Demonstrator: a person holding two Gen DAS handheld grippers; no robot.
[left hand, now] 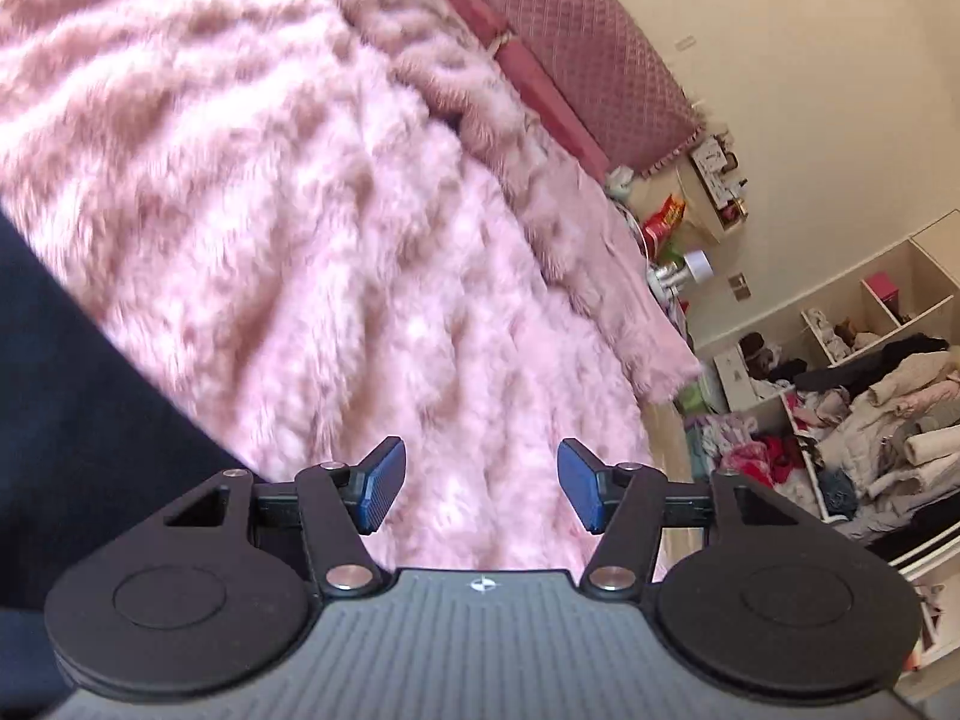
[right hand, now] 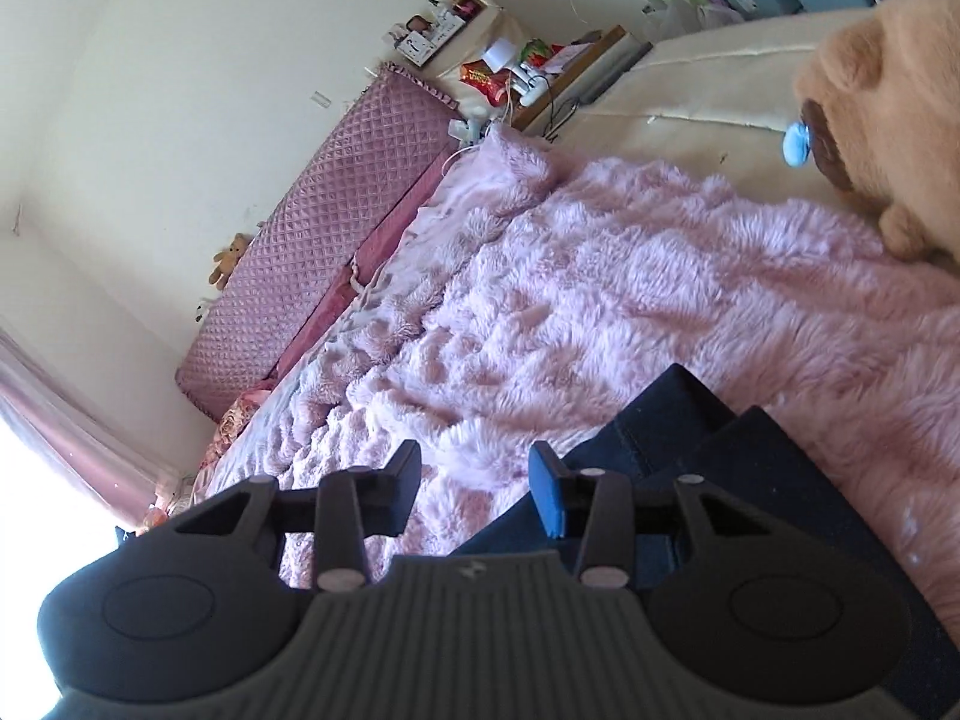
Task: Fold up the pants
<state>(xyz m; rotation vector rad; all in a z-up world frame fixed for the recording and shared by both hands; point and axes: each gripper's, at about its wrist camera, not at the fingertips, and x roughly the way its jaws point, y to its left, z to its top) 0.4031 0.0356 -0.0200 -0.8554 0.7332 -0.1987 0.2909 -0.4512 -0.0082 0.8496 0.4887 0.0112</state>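
Note:
Dark navy pants [right hand: 738, 468] lie on a fluffy pink blanket [right hand: 600, 276], their two leg ends stacked at the lower right of the right wrist view. My right gripper [right hand: 474, 495] is open and empty, hovering at the pants' left edge with its right fingertip over the fabric. In the left wrist view the pants [left hand: 78, 420] fill the lower left. My left gripper [left hand: 480, 486] is open and empty over the pink blanket [left hand: 300, 210], just right of the pants.
A quilted pink headboard [right hand: 324, 240] runs along the wall. A large tan plush toy [right hand: 888, 120] sits on the bed at the right. A cluttered nightstand [right hand: 528, 78] and shelves with piled clothes [left hand: 870, 408] stand beyond the bed edge.

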